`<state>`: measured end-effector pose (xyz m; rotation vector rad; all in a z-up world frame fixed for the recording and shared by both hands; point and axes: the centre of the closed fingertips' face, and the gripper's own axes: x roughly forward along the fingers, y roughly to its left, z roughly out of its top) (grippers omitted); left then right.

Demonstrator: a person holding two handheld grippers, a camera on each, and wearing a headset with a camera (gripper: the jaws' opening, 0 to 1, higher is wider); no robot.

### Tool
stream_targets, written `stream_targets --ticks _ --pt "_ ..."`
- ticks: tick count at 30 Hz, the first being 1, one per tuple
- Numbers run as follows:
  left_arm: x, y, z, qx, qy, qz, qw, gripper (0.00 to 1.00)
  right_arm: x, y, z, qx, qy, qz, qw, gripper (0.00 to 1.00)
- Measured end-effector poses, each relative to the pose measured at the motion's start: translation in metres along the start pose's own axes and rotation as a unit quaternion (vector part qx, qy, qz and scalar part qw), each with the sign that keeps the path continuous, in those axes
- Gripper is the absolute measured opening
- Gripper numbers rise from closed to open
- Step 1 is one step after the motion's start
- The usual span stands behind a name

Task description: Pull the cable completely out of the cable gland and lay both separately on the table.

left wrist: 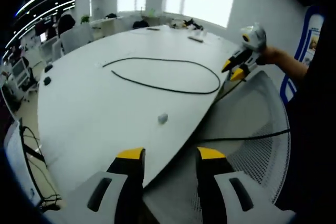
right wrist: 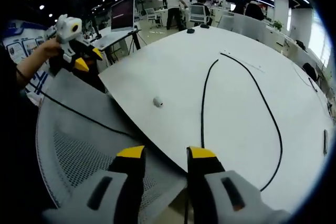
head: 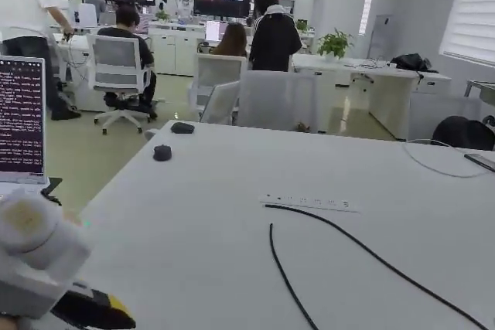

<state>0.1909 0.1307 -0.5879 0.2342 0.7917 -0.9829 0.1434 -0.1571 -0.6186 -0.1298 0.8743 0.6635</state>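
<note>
A long black cable (head: 340, 233) lies in a loose loop on the white table (head: 193, 253); it also shows in the gripper views (left wrist: 173, 88) (right wrist: 202, 103). A small pale cable gland (left wrist: 163, 117) (right wrist: 156, 101) sits by itself near the table's edge, apart from the cable. My left gripper (left wrist: 170, 156) is open and holds nothing, off the table's edge; it is at the lower left of the head view (head: 108, 311) and in the right gripper view (right wrist: 84, 59). My right gripper (right wrist: 167, 153) is also open with nothing in it, over a chair, and appears in the left gripper view (left wrist: 236, 69).
A white mesh chair (left wrist: 247, 124) (right wrist: 79, 140) stands against the table's near edge. On the table are a white power strip (head: 309, 202), two dark mice (head: 162, 152) and a thin white cord (head: 441, 164). A laptop screen (head: 22, 117) is at left. People (head: 273, 36) work at desks behind.
</note>
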Motion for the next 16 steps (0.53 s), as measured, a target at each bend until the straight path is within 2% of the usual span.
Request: stream_targets --ticks 3,5,7,8,9,12,16 --pt "-0.006 -0.001 -0.016 -0.030 -0.005 0.012 0.9995 0.42 0.002 0.002 -0.001 0.034 -0.006 0.006 0.9994 0.33" --pt "-0.007 -0.001 -0.020 -0.036 -0.007 0.015 0.9992 0.43 0.004 0.005 0.001 0.056 -0.019 0.012 0.9982 0.34" --pt "-0.009 0.004 -0.020 -0.062 -0.024 0.035 0.9972 0.44 0.006 0.007 0.003 0.079 -0.032 0.017 0.9962 0.34" --pt "-0.010 0.007 -0.018 -0.083 -0.041 0.043 0.9948 0.44 0.007 0.009 0.003 0.084 -0.032 0.022 0.9957 0.34" --pt "-0.010 0.008 -0.017 -0.090 -0.049 0.047 0.9936 0.45 0.008 0.011 0.002 0.089 -0.030 0.026 0.9952 0.35" --pt "-0.011 0.009 -0.019 -0.101 -0.056 0.060 0.9916 0.46 0.010 0.015 0.000 0.105 -0.029 0.034 0.9934 0.38" --pt "-0.009 0.006 -0.020 -0.100 -0.061 0.066 0.9910 0.47 0.013 0.020 -0.002 0.124 -0.033 0.040 0.9910 0.40"
